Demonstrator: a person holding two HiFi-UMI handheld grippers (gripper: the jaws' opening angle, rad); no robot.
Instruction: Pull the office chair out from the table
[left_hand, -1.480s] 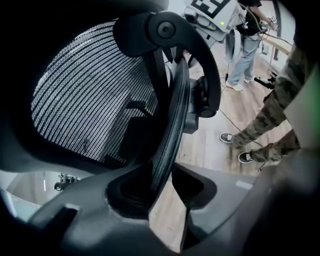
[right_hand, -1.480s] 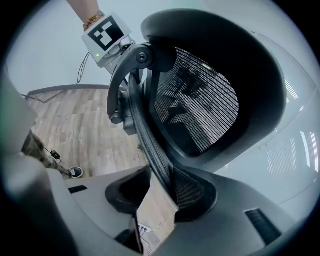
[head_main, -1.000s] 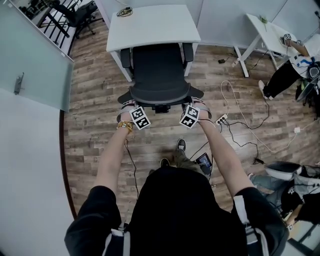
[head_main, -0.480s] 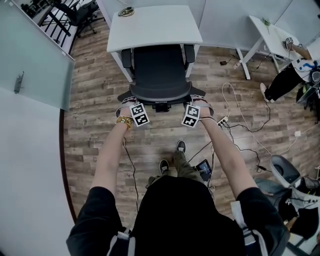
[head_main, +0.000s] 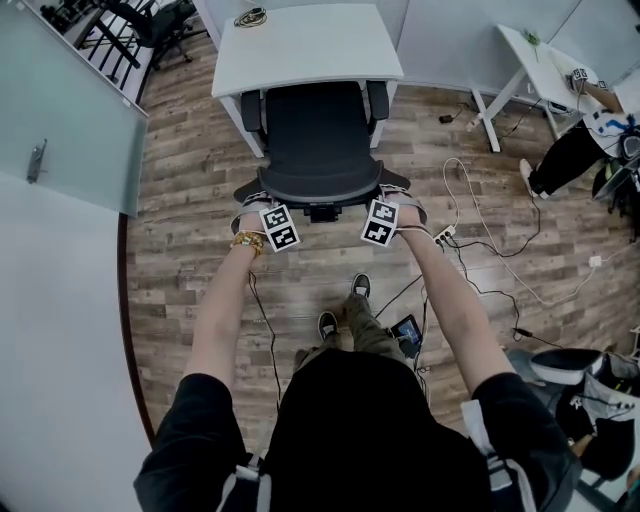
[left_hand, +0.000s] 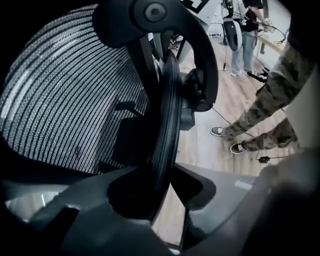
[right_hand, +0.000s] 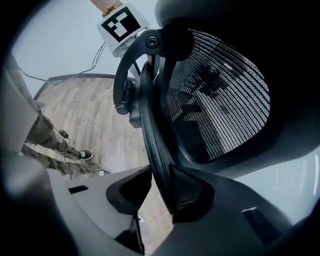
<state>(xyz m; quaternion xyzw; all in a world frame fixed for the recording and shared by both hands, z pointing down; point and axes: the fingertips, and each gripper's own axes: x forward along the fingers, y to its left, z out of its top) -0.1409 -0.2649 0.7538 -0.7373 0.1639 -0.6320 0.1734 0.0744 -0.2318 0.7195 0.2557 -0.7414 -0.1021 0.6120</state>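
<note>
The left tongs (left_hand: 167, 187) and right tongs (right_hand: 152, 192) are closing round the back rim (left_hand: 167, 115) of the chair (head_main: 315, 140), not tight yet. It stands ahead, under the counter (head_main: 305, 45).

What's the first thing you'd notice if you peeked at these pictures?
The big black office chair, pushed up to the white table at the top of the head view. A person stands behind it with the left gripper and right gripper at the two sides of its mesh back. Both pairs of fingers are closing with the back's rim between them.
</note>
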